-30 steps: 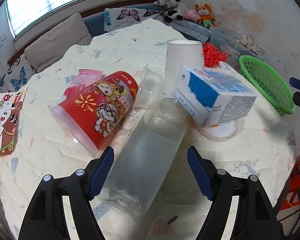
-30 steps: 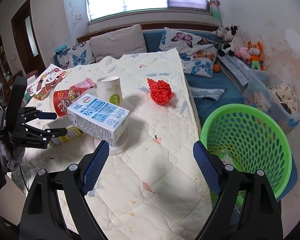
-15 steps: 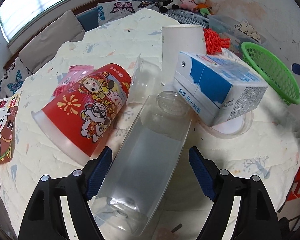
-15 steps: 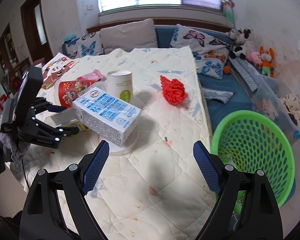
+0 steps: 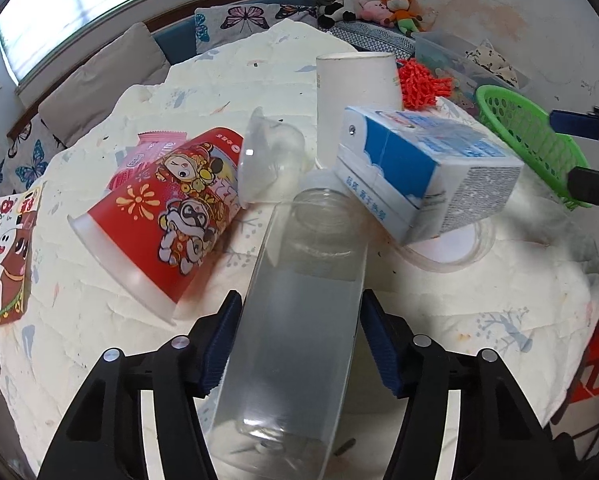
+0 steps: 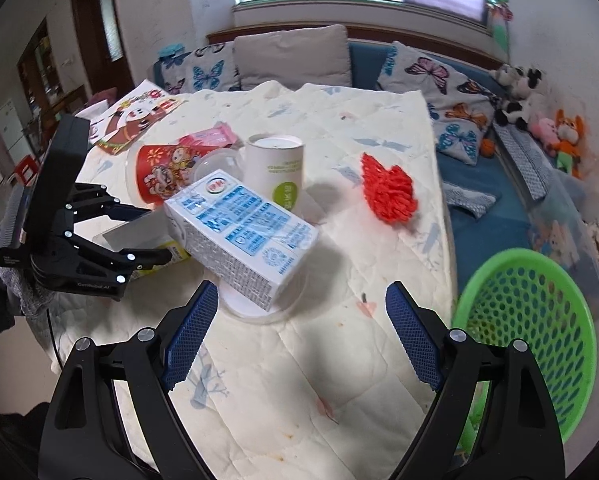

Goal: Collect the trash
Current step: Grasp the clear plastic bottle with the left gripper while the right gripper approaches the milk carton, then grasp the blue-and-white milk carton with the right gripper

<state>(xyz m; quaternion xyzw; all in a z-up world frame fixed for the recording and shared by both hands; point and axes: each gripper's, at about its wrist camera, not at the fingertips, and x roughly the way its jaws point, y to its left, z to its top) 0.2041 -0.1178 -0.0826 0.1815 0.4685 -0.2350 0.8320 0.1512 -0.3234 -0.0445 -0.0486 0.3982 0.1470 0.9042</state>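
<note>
Left claw (image 5: 297, 338) clamps clear bottle (image 5: 299, 320); basket (image 6: 527, 332) interior visible rightward.

The left wrist view sits low and very near the bench (image 5: 499, 300), looking along its tongs (image 5: 299, 344) across the litter toward the far wall and the basket (image 5: 527, 136); the right wrist view hangs higher and further back, facing the window and sofa over its own tongs (image 6: 301, 332). Both share the carton (image 6: 239, 236), the red cup (image 5: 167, 216), the white cup (image 6: 275, 168) and the basket; each also shows the other's tongs.
</note>
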